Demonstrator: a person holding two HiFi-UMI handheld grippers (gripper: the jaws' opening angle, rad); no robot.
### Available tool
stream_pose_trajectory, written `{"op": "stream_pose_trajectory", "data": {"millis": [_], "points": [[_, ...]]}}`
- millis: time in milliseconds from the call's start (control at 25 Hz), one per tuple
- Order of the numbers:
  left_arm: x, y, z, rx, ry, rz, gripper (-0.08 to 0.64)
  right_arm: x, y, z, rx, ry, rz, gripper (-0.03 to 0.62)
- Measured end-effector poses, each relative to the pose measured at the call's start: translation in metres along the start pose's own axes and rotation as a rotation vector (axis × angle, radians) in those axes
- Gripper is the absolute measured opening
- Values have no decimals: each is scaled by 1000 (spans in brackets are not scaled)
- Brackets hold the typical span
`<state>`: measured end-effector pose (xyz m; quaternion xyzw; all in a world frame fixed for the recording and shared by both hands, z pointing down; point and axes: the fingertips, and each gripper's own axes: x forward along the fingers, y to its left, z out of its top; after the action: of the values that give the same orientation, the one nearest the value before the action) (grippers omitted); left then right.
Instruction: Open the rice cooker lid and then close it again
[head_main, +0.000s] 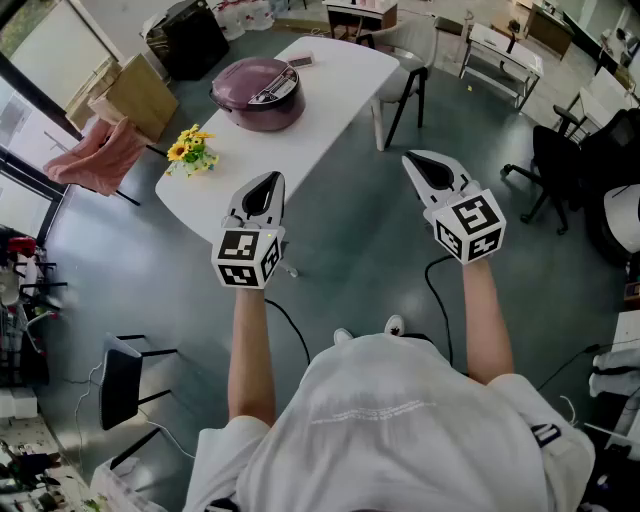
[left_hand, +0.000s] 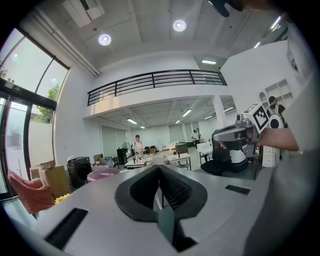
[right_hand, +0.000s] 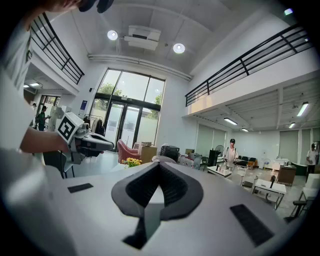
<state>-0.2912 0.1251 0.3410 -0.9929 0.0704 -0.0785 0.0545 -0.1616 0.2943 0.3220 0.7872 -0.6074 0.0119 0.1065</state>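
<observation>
The left gripper and the right gripper are held out side by side at about the same height, nearly level and pointing towards the table; both pairs of jaws are pressed together with nothing between them, which looks like a ready pose before any reach. The purple rice cooker sits at the far end of the white tabletop, lid down, well apart from both grippers; the opening step seems not yet begun. A small bunch of yellow flowers stands at the tabletop's left edge, clear of the cooker, so it should not hinder the lid. The room is a large open hall with a dark grey floor; cardboard boxes and a pink chair stand by the windows.
</observation>
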Motion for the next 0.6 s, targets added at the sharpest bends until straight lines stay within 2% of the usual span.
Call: {"op": "stream_pose_trajectory", "data": {"millis": [320, 600], "points": [[4, -4, -1, -2, 8, 5, 15, -6, -15, -4, 14, -10, -34, 25], [10, -15, -2, 5, 24, 4, 15, -13, -12, -7, -4, -5, 39, 25]]}}
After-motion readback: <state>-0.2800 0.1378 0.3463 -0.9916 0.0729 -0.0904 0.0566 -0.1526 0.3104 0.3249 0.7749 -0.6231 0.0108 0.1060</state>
